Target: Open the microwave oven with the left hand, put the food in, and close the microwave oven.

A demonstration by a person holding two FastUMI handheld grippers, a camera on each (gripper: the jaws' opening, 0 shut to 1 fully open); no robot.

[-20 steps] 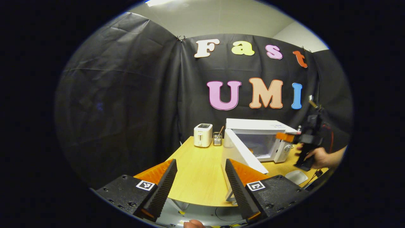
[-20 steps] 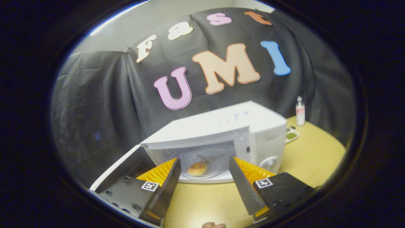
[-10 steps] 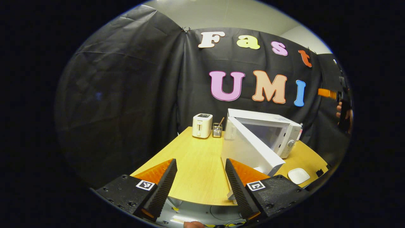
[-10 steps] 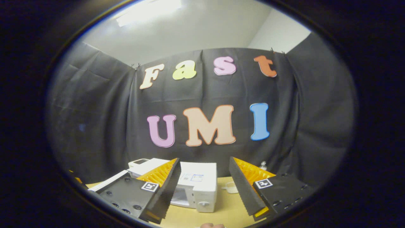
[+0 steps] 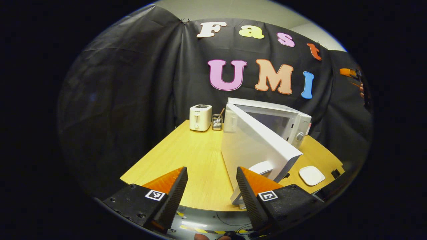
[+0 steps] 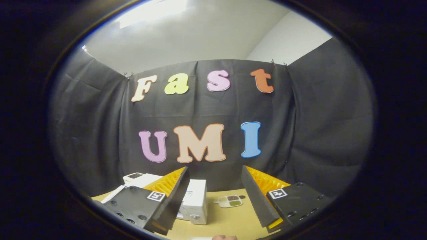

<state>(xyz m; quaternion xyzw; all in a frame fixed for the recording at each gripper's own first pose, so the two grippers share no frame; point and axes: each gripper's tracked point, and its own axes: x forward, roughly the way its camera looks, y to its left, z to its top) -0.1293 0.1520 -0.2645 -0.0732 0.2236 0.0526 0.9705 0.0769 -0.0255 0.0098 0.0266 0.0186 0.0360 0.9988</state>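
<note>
In the left gripper view the white microwave (image 5: 287,116) stands on the wooden table (image 5: 196,156) with its door (image 5: 253,146) swung open toward me, hiding the inside. My left gripper (image 5: 211,195) is open and empty, low at the table's near edge, its right finger just in front of the door's lower free corner. High at the far right is the right gripper (image 5: 348,72), held in a hand (image 5: 362,90). In the right gripper view my right gripper (image 6: 213,203) is open and empty, raised and facing the booth wall, with the microwave (image 6: 195,203) low behind its left finger.
A white toaster (image 5: 200,117) and a utensil holder (image 5: 217,122) stand at the table's back left. A small white dish (image 5: 312,175) lies near the front right edge. A round white thing (image 5: 263,166) sits by the door's bottom. A compartment tray (image 6: 229,201) lies right of the microwave.
The right gripper lifted away from the microwave's opening, up and back, and now faces the wall. The left gripper moved closer to the open door, which looms larger.
</note>
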